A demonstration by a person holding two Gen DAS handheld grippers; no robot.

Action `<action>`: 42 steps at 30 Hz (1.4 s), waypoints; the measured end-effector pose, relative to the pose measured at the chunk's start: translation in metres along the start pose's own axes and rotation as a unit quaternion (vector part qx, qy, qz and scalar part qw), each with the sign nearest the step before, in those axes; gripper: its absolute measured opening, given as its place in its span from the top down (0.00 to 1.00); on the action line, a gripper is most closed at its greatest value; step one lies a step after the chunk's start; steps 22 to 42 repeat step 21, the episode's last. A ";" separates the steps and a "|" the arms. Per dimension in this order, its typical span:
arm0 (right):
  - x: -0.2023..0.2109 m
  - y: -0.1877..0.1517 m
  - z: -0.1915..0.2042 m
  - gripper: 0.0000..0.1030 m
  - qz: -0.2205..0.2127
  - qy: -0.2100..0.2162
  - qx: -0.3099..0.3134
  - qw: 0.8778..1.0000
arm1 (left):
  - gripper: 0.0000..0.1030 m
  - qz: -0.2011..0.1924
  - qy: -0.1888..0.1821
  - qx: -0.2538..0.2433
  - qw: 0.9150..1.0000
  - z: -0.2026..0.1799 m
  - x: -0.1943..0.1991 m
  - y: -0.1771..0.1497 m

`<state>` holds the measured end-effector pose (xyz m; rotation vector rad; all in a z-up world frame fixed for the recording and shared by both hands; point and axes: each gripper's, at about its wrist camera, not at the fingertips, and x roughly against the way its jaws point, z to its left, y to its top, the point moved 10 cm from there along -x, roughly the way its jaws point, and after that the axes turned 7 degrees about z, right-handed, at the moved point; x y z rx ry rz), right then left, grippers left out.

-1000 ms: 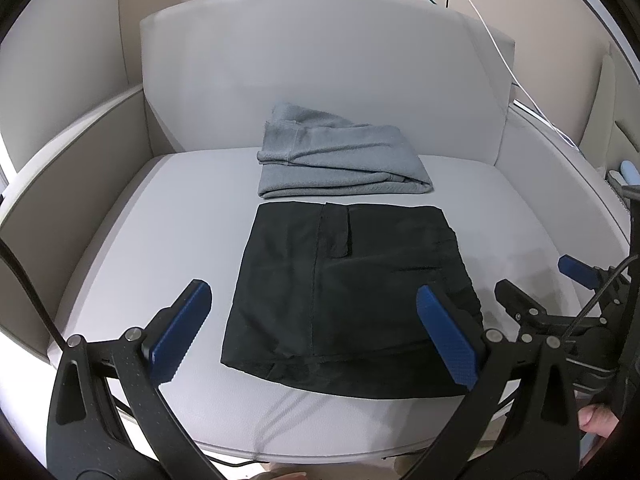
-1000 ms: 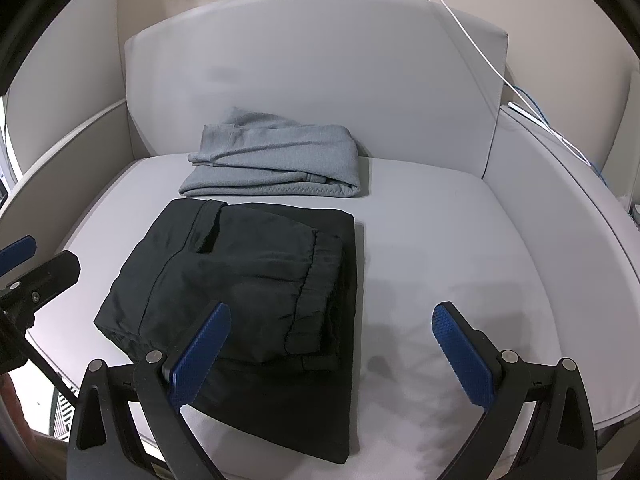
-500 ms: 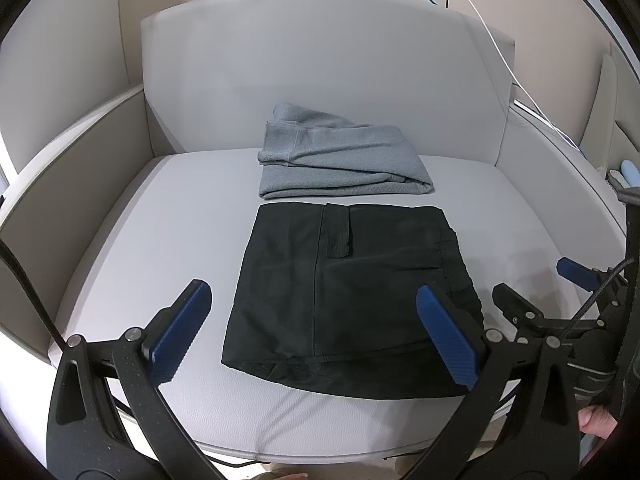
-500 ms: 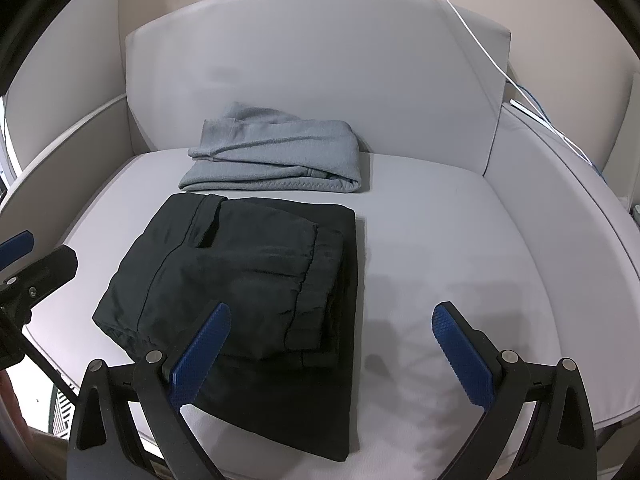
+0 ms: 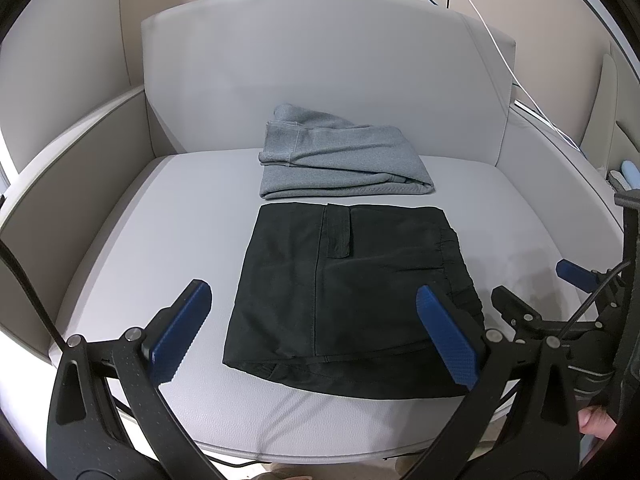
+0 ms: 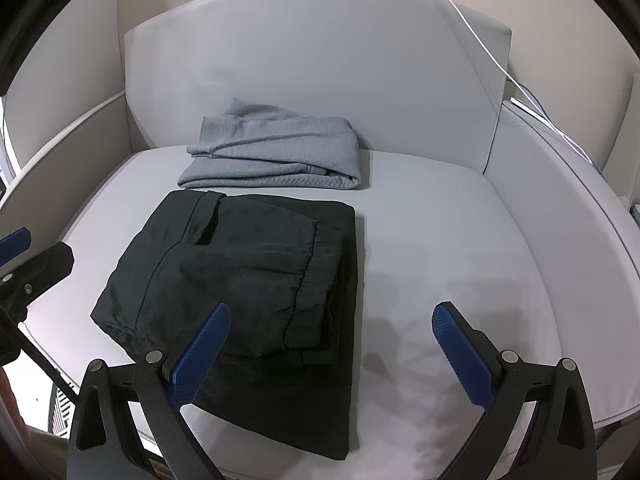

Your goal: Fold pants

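Observation:
Black pants (image 5: 344, 288) lie folded into a flat rectangle on the grey armchair seat (image 5: 168, 216); they also show in the right wrist view (image 6: 248, 276). My left gripper (image 5: 316, 332) is open and empty, held above the front edge of the pants. My right gripper (image 6: 328, 356) is open and empty, above the pants' right front corner. The right gripper also shows at the right edge of the left wrist view (image 5: 532, 292), and the left gripper at the left edge of the right wrist view (image 6: 24, 256).
Folded grey pants (image 5: 340, 160) lie behind the black ones against the backrest (image 5: 320, 64); they also show in the right wrist view (image 6: 276, 152). Armrests rise on both sides. White and blue cables (image 5: 492, 36) hang over the right back corner.
Both grippers have drawn back slightly from the seat, so the pants sit a little farther away. The black pants lie still and both grippers stay open.

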<state>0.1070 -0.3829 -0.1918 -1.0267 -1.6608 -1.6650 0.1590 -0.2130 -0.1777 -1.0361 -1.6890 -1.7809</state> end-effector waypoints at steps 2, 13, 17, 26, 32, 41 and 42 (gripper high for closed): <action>-0.001 0.000 0.001 0.00 0.000 0.000 0.002 1.000 | 0.01 0.001 0.000 0.000 1.000 0.001 0.000 0.000; -0.001 -0.001 0.001 0.00 0.001 -0.001 0.005 1.000 | 0.01 0.003 0.000 0.000 1.000 0.001 0.000 0.000; -0.002 -0.003 0.001 0.00 0.004 -0.003 0.010 1.000 | 0.01 -0.012 0.002 0.002 1.000 0.004 0.004 0.001; -0.004 -0.003 0.003 0.00 0.005 -0.005 0.015 1.000 | 0.01 -0.024 0.026 -0.005 0.999 0.008 0.010 0.003; -0.004 -0.003 0.003 0.00 0.005 -0.005 0.015 1.000 | 0.01 -0.024 0.026 -0.005 0.999 0.008 0.010 0.003; -0.004 -0.003 0.003 0.00 0.005 -0.005 0.015 1.000 | 0.01 -0.024 0.026 -0.005 0.999 0.008 0.010 0.003; -0.004 -0.003 0.003 0.00 0.005 -0.005 0.015 1.000 | 0.01 -0.024 0.026 -0.005 0.999 0.008 0.010 0.003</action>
